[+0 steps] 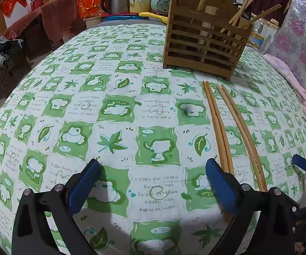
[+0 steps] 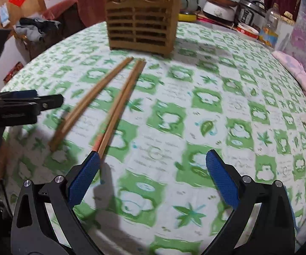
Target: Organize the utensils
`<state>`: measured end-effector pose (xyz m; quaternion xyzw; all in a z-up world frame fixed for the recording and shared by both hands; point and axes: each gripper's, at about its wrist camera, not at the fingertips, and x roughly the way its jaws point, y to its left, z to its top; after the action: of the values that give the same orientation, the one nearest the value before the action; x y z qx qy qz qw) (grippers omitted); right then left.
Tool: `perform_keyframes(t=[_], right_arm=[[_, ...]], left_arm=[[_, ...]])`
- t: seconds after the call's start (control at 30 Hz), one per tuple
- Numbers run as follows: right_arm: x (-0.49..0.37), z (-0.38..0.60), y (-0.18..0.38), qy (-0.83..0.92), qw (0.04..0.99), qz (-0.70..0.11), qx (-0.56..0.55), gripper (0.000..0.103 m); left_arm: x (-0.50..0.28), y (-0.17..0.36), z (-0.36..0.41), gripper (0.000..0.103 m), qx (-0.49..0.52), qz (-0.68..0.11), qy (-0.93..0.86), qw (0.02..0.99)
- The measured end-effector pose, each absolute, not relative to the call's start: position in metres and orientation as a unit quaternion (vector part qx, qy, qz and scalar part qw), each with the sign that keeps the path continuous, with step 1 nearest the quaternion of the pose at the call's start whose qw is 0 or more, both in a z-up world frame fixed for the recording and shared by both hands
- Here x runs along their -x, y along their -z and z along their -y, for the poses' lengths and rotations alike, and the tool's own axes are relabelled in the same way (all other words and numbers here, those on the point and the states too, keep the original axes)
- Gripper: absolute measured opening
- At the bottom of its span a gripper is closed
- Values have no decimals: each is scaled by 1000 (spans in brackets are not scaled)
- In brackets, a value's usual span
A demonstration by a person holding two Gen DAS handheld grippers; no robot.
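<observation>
Both the left gripper [image 1: 153, 176] and right gripper [image 2: 153, 165] hover with jaws spread, pinching nothing. Two pairs of chopsticks [image 1: 233, 131] lie on the green-patterned bench [image 1: 114, 106], just before the wooden utensil holder [image 1: 204, 42].

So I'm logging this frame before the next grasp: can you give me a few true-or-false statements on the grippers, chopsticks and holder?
1. Both the left gripper and the right gripper are open. True.
2. Four chopsticks lie on the tablecloth. True.
3. The wooden holder is empty. False: sticks already stand in it.
4. The right gripper holds a chopstick. False: nothing sits between its fingers.
</observation>
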<state>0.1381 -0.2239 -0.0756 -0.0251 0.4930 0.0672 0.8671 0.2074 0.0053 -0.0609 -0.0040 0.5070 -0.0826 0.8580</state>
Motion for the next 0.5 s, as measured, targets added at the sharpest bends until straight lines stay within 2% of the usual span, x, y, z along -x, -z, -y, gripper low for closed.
perform_keyframes(t=[0.13, 0.37, 0.5], right_arm=[[-134, 229, 75, -73, 869, -488, 25, 96], [-127, 188, 72, -79, 873, -465, 126, 95], [-123, 188, 68, -106, 876, -456, 113, 95]], left_arm=[[-207, 60, -5, 97, 10, -506, 84, 858], [-207, 60, -6, 97, 10, -506, 84, 858], [-208, 60, -6, 97, 9, -506, 84, 858]])
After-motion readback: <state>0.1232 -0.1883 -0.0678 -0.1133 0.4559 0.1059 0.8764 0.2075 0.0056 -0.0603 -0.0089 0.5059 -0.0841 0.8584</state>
